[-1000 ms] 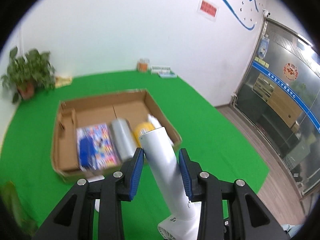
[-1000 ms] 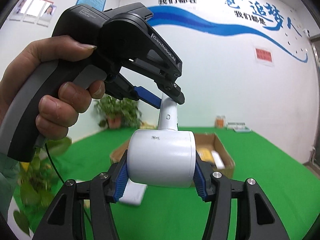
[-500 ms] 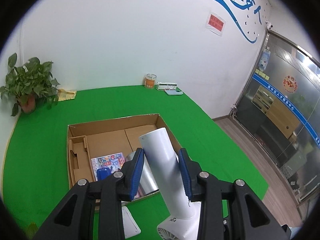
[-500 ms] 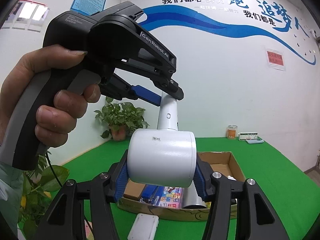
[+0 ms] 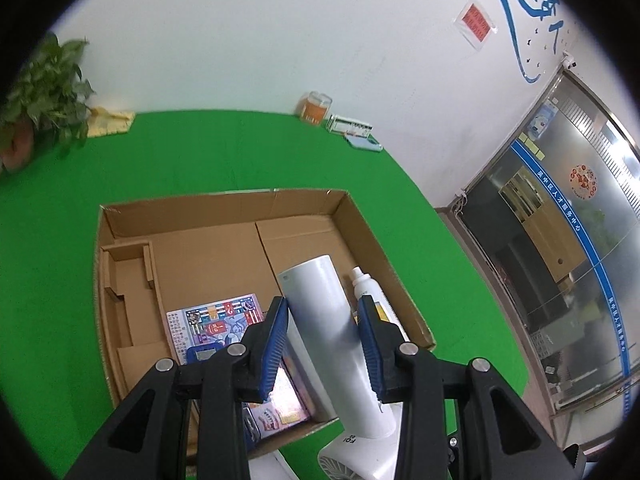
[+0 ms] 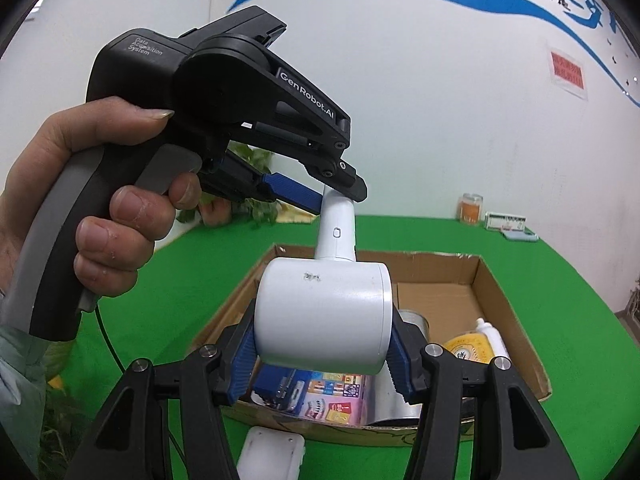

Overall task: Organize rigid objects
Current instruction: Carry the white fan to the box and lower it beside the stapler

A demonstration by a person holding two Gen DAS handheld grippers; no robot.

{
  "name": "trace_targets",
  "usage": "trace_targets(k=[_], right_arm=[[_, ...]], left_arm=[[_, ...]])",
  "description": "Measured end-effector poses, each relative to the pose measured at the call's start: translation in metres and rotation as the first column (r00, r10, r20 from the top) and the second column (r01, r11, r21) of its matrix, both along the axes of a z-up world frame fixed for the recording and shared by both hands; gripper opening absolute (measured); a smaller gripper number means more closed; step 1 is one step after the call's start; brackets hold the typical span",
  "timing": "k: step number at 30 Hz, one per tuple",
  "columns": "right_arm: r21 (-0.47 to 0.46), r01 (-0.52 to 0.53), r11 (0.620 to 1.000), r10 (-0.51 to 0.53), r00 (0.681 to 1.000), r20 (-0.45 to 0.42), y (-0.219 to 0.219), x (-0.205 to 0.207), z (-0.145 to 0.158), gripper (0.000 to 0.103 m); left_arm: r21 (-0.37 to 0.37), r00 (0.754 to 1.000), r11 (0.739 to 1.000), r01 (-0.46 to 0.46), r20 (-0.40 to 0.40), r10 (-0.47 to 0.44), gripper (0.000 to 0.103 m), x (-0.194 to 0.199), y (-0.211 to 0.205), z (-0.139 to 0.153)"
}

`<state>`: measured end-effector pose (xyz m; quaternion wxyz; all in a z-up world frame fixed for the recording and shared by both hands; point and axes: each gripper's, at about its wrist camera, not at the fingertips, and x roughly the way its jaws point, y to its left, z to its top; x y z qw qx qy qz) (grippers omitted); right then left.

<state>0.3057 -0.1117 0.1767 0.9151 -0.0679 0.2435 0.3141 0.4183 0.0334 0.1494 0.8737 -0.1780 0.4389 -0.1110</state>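
The white hair dryer (image 6: 322,312) hangs in the air over the near edge of the cardboard box (image 5: 224,208). Both tongs hold it. The right gripper (image 6: 322,354) squeezes the fat round head with its blue pads (image 6: 400,364). The left gripper (image 5: 323,344) pinches the long handle (image 5: 320,312), and the left hand (image 6: 100,208) holds that tool by its grey grip.

The box sits on the green table (image 5: 224,152). Its walls stand up on all four sides. The back half of the box floor is bare brown card. A small folded card pocket (image 5: 128,280) sits along the left wall.

The front half is crowded. A bright picture book (image 5: 218,320) lies flat with a blue thing (image 6: 276,388) on top. A shiny silver can (image 6: 416,320) lies beside it. A yellow round tin (image 6: 468,350) and a white bottle (image 5: 366,284) lie by the right wall.

A flat white thing (image 6: 272,456) lies on the table just outside the front wall.

Far back by the wall stand an orange jar (image 5: 316,108), a small flat box (image 5: 350,124) and a potted plant (image 5: 44,92). They are well apart from the box.
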Motion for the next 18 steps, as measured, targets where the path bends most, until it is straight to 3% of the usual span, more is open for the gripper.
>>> trace_targets(k=[11,18], right_arm=[[-0.124,0.004,0.992,-0.025,0.986,-0.165,0.020,0.035,-0.069,0.053],[-0.180,0.001,0.984,-0.048,0.966,-0.256,0.027,0.045,-0.098,0.053]], left_arm=[[-0.074,0.985,0.997,0.016,-0.172,-0.029,0.035,0.042,0.016,-0.088],[-0.106,0.966,0.994,0.013,-0.254,-0.039,0.035,0.051,0.018,-0.126]])
